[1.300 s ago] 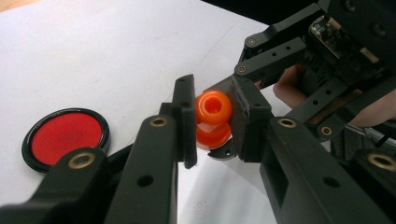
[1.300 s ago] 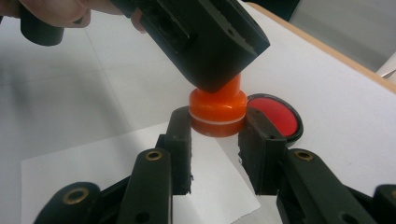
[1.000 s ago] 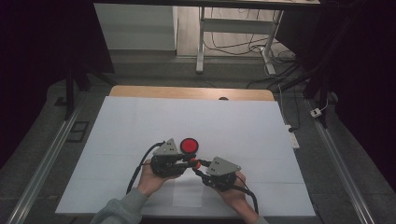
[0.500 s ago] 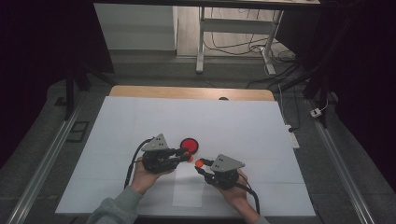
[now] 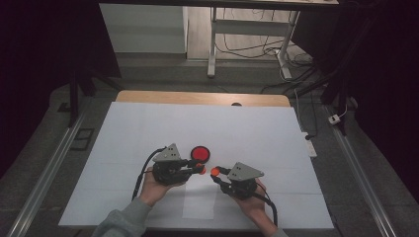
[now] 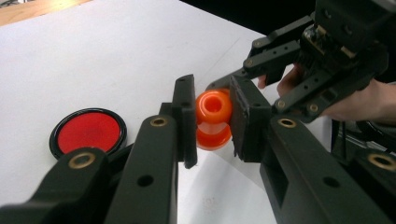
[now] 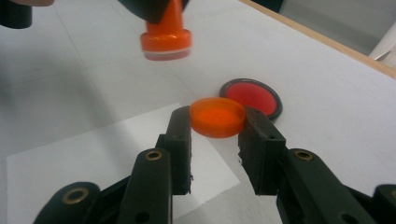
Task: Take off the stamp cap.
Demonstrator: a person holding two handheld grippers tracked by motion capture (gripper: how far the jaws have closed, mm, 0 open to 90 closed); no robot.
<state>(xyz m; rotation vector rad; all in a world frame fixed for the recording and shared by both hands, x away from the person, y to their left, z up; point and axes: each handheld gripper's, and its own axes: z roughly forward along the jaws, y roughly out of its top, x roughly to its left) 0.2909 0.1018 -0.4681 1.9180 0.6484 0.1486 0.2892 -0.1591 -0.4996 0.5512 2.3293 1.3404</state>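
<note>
Right then, the orange stamp [image 6: 213, 119] sat clamped between the jaws of the left tool [image 5: 197, 168], held up off the white tabletop [image 5: 247, 128]. In the left tool's view it lay sideways, its round hollow end facing the camera. In the right tool's view its flat bottom pointed down at the tabletop. The little orange cap [image 7: 217, 116] was apart from the stamp — it was pinched at the tips of the right tool [image 5: 217, 173], with its open side up. Both tools were squeezed tight on their pieces, and the two pieces were near each other but not touching.

Just beside the left tool lay a round red ink pad [image 5: 200, 153] with a black rim, flat on the tabletop. In front of the person lay a small white sheet of paper [image 5: 199, 202], between the two hands.

The step looked like this: the cap was off and the stamp was bare. Next, the stamp's flat bottom would likely need to go straight down onto the red pad — gently, and kept level.
</note>
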